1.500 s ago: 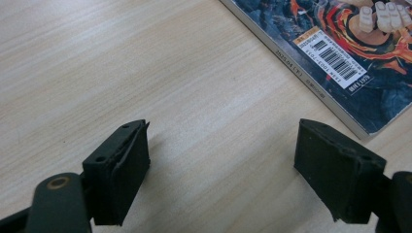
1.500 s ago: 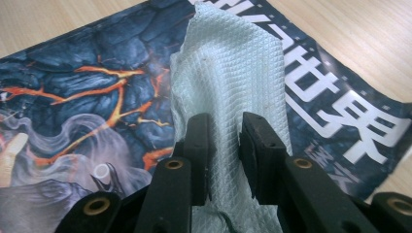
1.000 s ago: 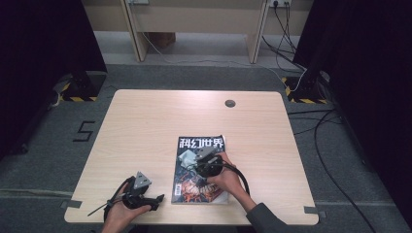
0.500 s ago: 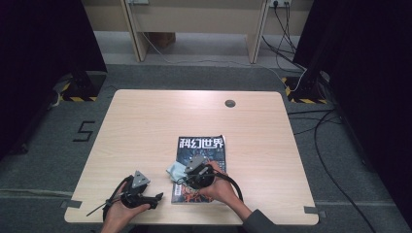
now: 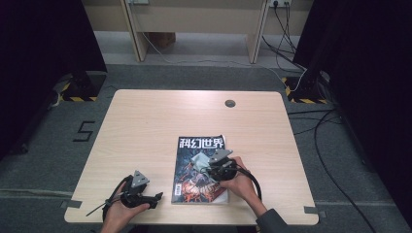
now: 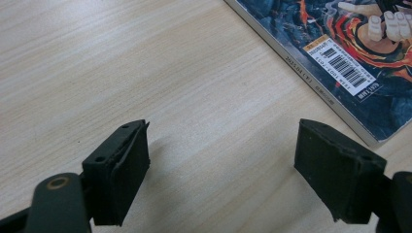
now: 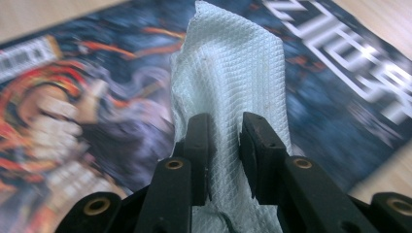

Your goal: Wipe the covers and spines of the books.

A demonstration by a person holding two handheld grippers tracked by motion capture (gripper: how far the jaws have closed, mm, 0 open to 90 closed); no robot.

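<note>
A magazine (image 5: pixel 195 187) with a dark illustrated cover lies flat at the front middle of the wooden table (image 5: pixel 145 126). My right gripper (image 5: pixel 206 165) is over the cover, shut on a pale blue quilted paper towel (image 5: pixel 197 159). In the right gripper view the towel (image 7: pixel 228 73) stands pinched between the two black jaws (image 7: pixel 223 131) and drapes forward onto the magazine (image 7: pixel 97 97). My left gripper (image 5: pixel 154 198) rests near the table's front edge, left of the magazine. Its jaws (image 6: pixel 221 145) stand wide open over bare wood, with the magazine's barcode corner (image 6: pixel 340 58) ahead of them.
A round cable grommet (image 5: pixel 230 103) sits in the tabletop at the back right. Bare wood stretches left of the magazine and behind it. Cables (image 5: pixel 320 131) run across the grey floor on the right, and a desk frame (image 5: pixel 194 29) stands beyond the table.
My right gripper slid the towel left across the cover, then back right and slightly up the page. The left gripper has stayed where it was.
</note>
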